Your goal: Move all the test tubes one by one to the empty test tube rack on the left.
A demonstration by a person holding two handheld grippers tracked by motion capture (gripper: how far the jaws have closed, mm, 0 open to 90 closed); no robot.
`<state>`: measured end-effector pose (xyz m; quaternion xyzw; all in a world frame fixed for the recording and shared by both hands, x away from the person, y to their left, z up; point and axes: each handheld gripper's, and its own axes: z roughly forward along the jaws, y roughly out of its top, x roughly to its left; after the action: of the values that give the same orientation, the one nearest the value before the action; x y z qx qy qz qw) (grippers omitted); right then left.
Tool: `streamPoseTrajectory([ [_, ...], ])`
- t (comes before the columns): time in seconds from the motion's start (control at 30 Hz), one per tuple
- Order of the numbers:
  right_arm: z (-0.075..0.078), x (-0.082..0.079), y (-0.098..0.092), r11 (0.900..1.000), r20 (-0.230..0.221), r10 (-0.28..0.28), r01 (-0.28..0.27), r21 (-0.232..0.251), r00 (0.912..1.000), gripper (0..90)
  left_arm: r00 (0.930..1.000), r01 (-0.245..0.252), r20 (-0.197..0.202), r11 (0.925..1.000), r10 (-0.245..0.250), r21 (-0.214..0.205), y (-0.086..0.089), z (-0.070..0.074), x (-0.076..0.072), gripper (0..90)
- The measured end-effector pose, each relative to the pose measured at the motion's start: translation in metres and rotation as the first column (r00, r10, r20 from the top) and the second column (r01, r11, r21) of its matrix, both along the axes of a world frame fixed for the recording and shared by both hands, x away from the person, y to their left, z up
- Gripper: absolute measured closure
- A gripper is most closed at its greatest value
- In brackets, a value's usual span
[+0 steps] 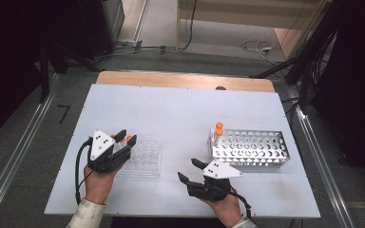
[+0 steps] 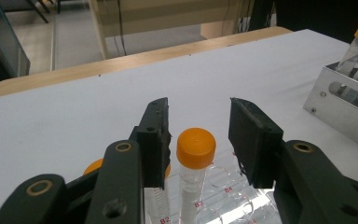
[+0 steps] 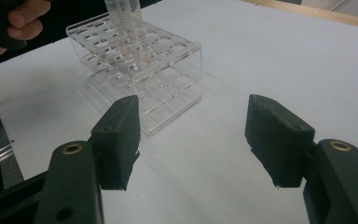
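We see the left gripper (image 2: 199, 135) over the clear rack (image 1: 145, 159), at eight o'clock on the table (image 1: 180, 109). Its jaws stand apart around an orange-capped tube (image 2: 195, 163) seated in that rack, not pressing it. The right gripper (image 3: 193, 140), at five o'clock, gapes with nothing between its jaws, near the metal rack (image 1: 252, 149).

A lab bench: metal tube rack (image 1: 252, 149), clear plastic rack (image 3: 140, 70), orange-capped sample tubes (image 2: 195, 168).

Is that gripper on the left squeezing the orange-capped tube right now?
No: in the left gripper view the left gripper has its jaws apart, with a gap showing on each side of the orange-capped tube standing in the clear rack.
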<state>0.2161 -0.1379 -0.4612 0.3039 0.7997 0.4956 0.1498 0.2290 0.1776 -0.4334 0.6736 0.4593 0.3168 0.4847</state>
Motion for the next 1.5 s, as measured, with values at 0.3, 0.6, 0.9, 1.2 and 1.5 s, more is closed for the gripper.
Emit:
streamPoseTrajectory([
  [0.3,0.004,0.002,-0.006,0.9995,0.009,-0.028,0.028,0.011,0.9996,33.6,0.9997,0.026,0.006,0.9969,-0.026,-0.074,-0.001,0.007,-0.005,41.3],
  [0.6,0.008,0.006,-0.017,0.9974,0.019,-0.067,0.067,0.029,0.9975,32.6,0.9962,0.064,-0.051,0.9901,-0.071,-0.125,-0.019,0.004,-0.011,16.5],
  [0.9,0.014,0.010,-0.032,0.9924,0.027,-0.113,0.112,0.052,0.9932,31.4,0.9927,0.101,-0.054,0.9870,-0.108,-0.125,-0.032,0.004,-0.015,11.3],
  [1.2,0.019,0.016,-0.046,0.9836,0.049,-0.174,0.171,0.058,0.9836,30.0,0.9919,0.103,-0.061,0.9869,-0.111,-0.124,-0.033,0.002,-0.014,9.4],
  [1.5,0.019,0.026,-0.064,0.9610,0.065,-0.271,0.267,0.073,0.9603,31.0,0.9921,0.092,-0.074,0.9886,-0.101,-0.120,-0.033,0.000,-0.013,6.9],
])
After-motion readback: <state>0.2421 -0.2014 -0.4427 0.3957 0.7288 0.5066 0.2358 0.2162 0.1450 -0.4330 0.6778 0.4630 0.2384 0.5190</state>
